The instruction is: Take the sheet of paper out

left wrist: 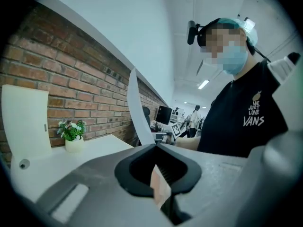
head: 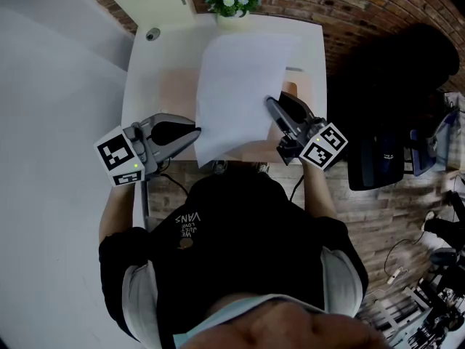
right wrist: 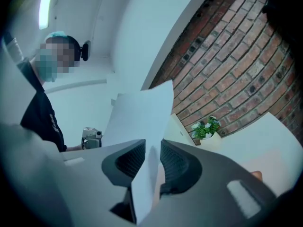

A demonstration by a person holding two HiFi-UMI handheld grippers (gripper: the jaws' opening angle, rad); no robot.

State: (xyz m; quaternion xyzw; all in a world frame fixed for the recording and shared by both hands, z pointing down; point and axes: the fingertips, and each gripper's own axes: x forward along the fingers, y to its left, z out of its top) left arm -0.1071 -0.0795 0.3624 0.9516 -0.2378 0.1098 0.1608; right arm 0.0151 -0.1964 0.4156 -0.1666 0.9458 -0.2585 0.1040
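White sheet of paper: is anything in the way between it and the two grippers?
No, nothing visible is in the way. The left gripper is already shut on one edge of the white sheet of paper, and the opposite edge passes between the right gripper's parted jaws.

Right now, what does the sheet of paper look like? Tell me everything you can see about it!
The sheet of paper is plain white, thin and blank on the sides shown. It is up off the white table, tilted steeply and bending a little. The left claw is pinched shut on its left edge. Its right edge stands between the parted jaws of the right claw, which do not clearly squeeze it.
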